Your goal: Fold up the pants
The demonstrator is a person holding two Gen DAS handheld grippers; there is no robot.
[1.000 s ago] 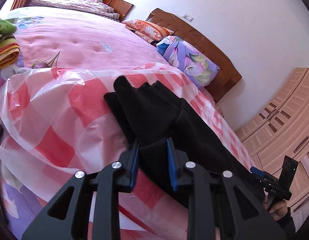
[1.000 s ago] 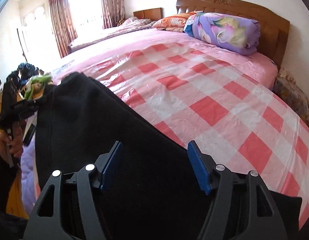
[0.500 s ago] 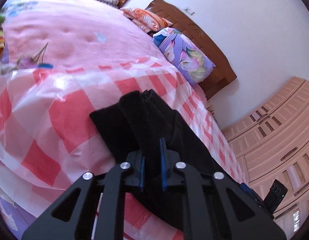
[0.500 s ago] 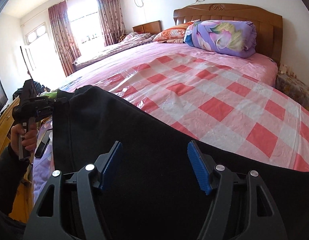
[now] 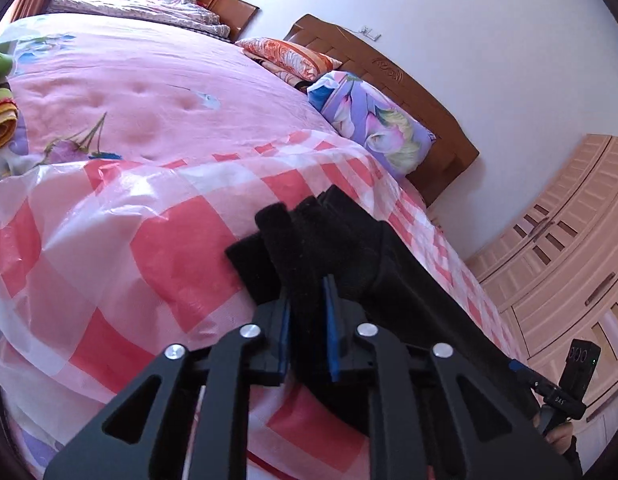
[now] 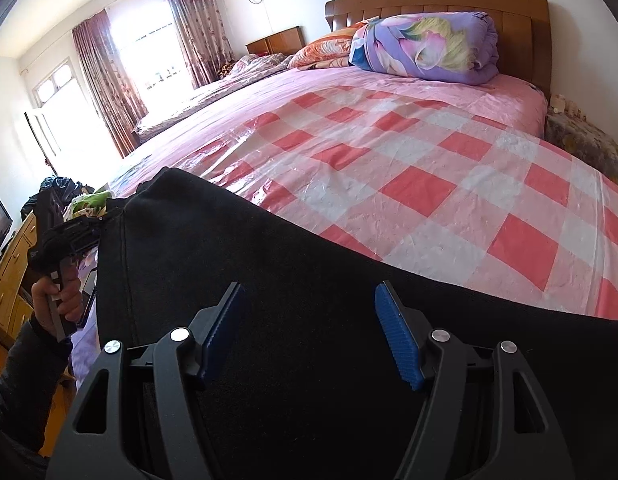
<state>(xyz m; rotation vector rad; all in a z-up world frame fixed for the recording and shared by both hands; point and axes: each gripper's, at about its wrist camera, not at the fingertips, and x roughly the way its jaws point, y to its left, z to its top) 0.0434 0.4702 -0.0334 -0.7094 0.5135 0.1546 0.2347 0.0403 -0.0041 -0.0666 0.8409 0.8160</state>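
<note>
Left wrist view, bottom centre of the frame: the left tool (image 5: 308, 312) is clenched on a bunched end of the black pants (image 5: 341, 248), its blue pads pressed into a thick gather of fabric. From that pinch the pants run as a dark band toward the lower right of the frame, where the other hand's device shows at the edge. Beyond the tool, several folded layers of the pants' end stick up in soft ridges over the bed.

Right wrist view, bottom of the frame: the right tool (image 6: 309, 332) is released, its blue pads (image 6: 397, 344) spread wide with black cloth filling the space beneath and between them; nothing is pinched here. The pants (image 6: 269, 280) cover the whole lower half of this frame. A seam runs down their left side, and at centre left the person's left hand (image 6: 59, 292) grips its tool at the cloth's far corner.

Behind the pants lies a glossy red-and-white checked plastic sheet (image 6: 409, 168) spread over the pink bed (image 5: 129, 92). Farther back, in the upper right of the right wrist view, a purple flowered pillow (image 6: 425, 48) rests against a wooden headboard (image 6: 437, 0).

Judgement on handling: the pants look soft, limp and fairly thick, perhaps fleece, so they will sag and crease wherever unsupported. They seem light. The plastic sheet may let them slide. The best hold is probably on an edge or corner, gathering every layer, opposite the corner already held.
</note>
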